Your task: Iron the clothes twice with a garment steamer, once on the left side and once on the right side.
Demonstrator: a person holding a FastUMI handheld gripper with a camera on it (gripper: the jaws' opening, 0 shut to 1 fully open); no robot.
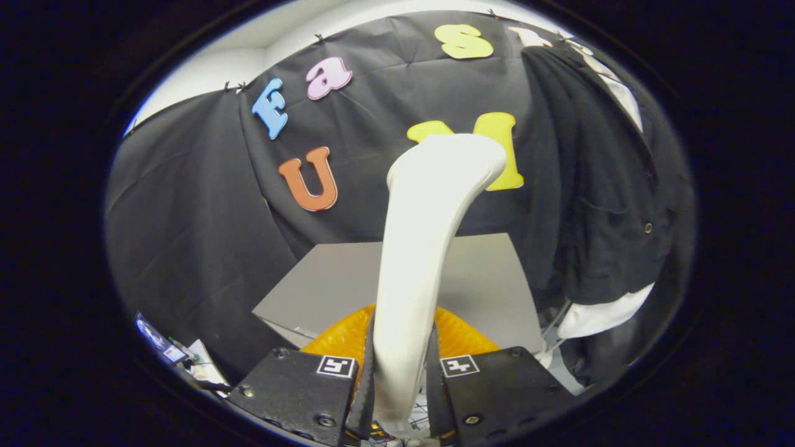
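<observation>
Claw (400, 379) clamped on the steamer (428, 248), both fingers pressing either side of its white handle low down, near the base. The steamer rises up and away from the fingers, curving to a flared white head at the top, which sits against the dark booth wall behind, not on any cloth. Just beyond the fingers, under the handle, an orange ribbed thing (463, 335), can't tell what it is, maybe a basket or stand. Past that a grey flat worktop (490, 279), bare where it shows. Off to the right and farther back hangs the black shirt (590, 186), on what looks like a hanger, with a white garment (599, 313) peeking out below its hem. The steamer head is well apart from the shirt, so by my reading neither pass has begun from this pose; next move would be swinging right to reach the fabric. Risks: grip is low on a long smooth handle, so the head could tip or twist in the fingers when it swings, causing a slip. Shirt hangs loose, so pressing the head on it may just push it away or swing it rather than smooth it. Some cables and small items (177, 357) low on the left, could snag if the claw drops that way.
</observation>
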